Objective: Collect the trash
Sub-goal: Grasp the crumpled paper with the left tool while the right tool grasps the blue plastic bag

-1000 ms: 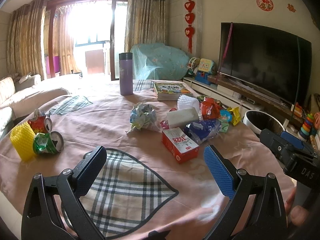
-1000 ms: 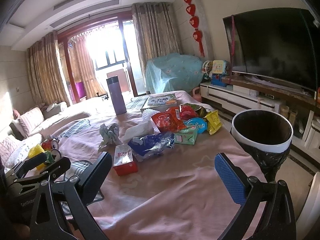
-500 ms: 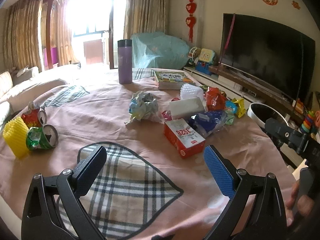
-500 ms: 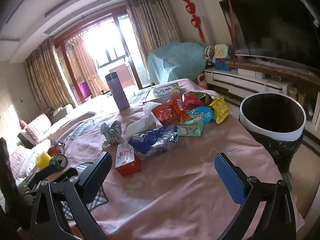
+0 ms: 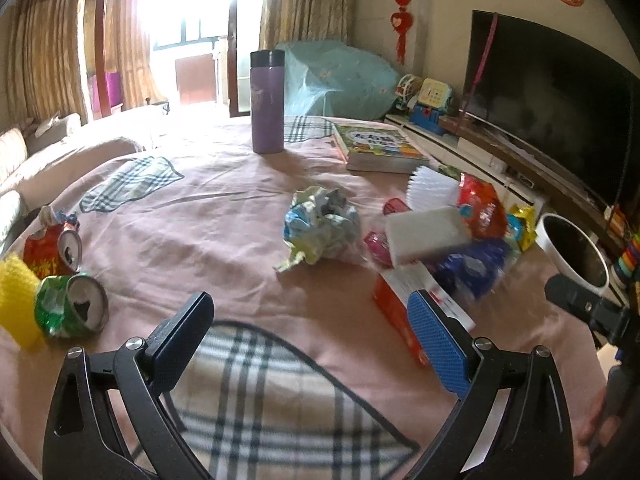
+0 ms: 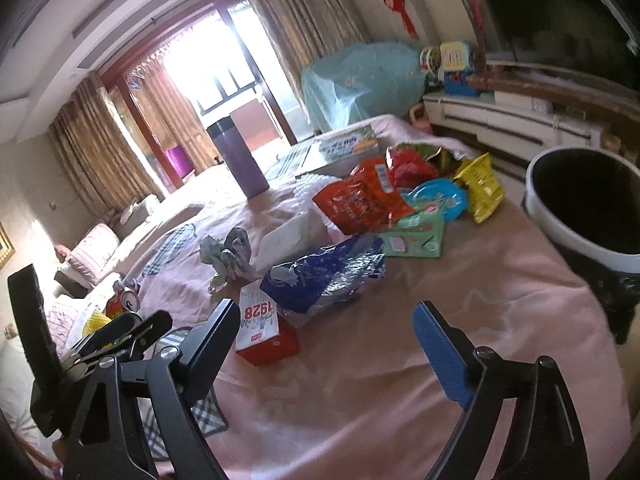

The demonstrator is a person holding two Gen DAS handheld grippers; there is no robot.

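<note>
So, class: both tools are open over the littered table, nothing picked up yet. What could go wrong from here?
1. The purple flask stands upright behind the trash; a sweeping reach might topple it.
2. The bin sits off the table's edge, beyond the wrappers; light pieces like the blue bag could miss it.
3. The book lies beside the wrappers and could be binned by mistake.

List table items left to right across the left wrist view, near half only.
Yellow foam net sleeve → crushed green drink can → crumpled blue-green wrapper ball → red-and-white 1928 carton → shiny blue foil bag → white bin with black liner.
</note>
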